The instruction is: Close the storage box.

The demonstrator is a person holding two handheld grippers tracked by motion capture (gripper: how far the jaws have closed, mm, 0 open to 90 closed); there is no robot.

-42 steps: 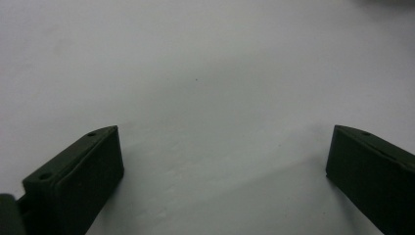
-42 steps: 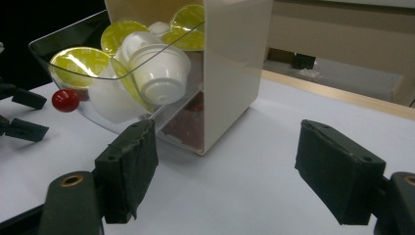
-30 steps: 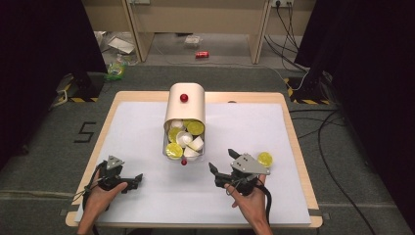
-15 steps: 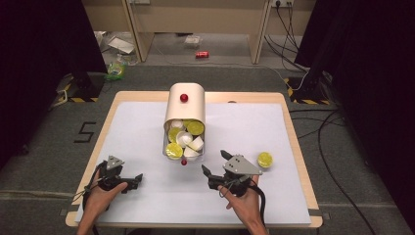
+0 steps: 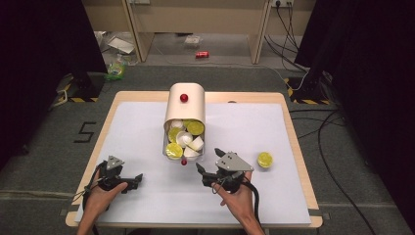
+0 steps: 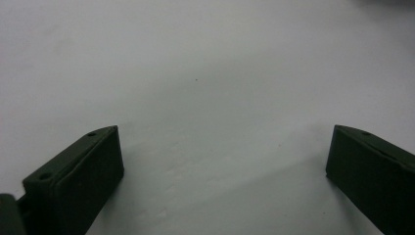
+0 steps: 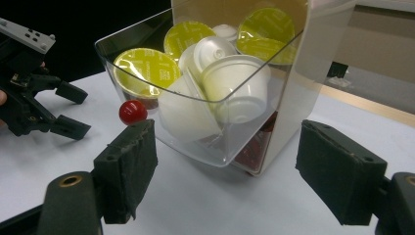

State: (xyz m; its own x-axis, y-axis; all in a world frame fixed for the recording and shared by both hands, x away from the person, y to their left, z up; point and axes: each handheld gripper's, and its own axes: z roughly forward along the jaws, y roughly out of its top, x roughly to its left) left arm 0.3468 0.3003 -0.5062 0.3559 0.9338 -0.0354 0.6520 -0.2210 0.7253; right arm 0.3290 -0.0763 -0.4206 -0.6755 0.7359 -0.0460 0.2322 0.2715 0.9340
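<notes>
1. Capsule dispenser (image 5: pixel 184 105): cream housing with a clear drawer (image 7: pixel 215 147) pulled out, mid-worktop (image 5: pixel 244 196); the drawer holds white and lime-lidded coffee capsules (image 7: pixel 230 93).
2. Red knob (image 7: pixel 132 111): on the drawer's front.
3. Loose lime-lidded capsule (image 5: pixel 265 159): on the worktop, just right of the right gripper.
4. Right gripper (image 5: pixel 207 161): jaws apart, empty, facing the drawer.
5. Left gripper (image 5: pixel 139 179): jaws apart, empty, over bare worktop.
</notes>
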